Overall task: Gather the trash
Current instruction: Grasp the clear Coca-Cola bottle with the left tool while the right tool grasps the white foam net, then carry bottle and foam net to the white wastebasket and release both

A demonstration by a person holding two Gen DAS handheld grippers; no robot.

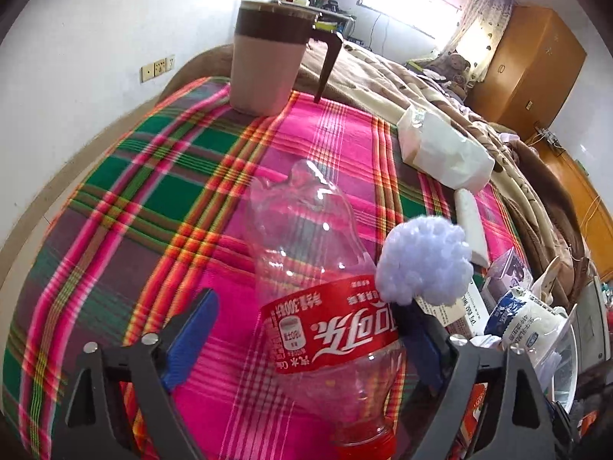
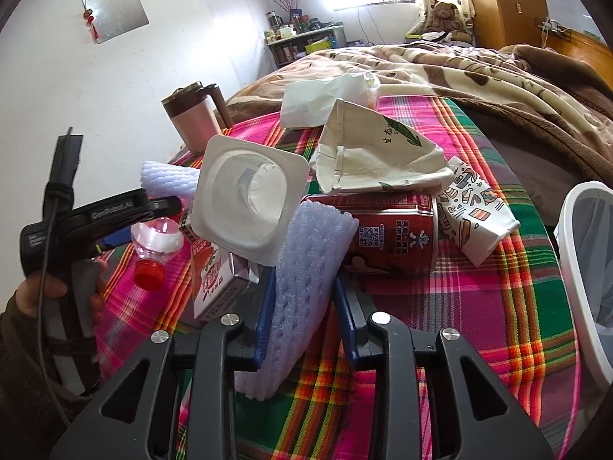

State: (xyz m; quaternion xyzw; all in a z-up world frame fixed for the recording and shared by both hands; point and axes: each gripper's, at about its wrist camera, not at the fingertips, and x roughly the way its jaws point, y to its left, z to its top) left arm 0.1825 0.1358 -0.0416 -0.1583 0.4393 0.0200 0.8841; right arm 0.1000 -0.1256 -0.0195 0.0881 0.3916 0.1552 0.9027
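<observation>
Two grippers work a heap of trash on a plaid bedspread (image 1: 161, 176).

The right gripper (image 2: 306, 306) has its blue pads pressed on a lilac foam sleeve (image 2: 302, 268), which stands upright just before a red can (image 2: 394, 234). The left gripper (image 1: 306, 329) stands wide around an empty clear cola bottle (image 1: 318, 287) lying on the spread: one pad is clear of it, the other just beside its red label. A white bin (image 2: 586, 268) is at the right edge.

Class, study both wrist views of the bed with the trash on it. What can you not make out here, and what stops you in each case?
- White bin, right wrist view: cut off by the frame edge; contents unseen.
- Red carton, right wrist view: mostly hidden behind the plastic tray.
- Red can, right wrist view: partly covered by the foam sleeve; print too small.
- Plastic bottle, left wrist view: cap end leaves the frame.
</observation>
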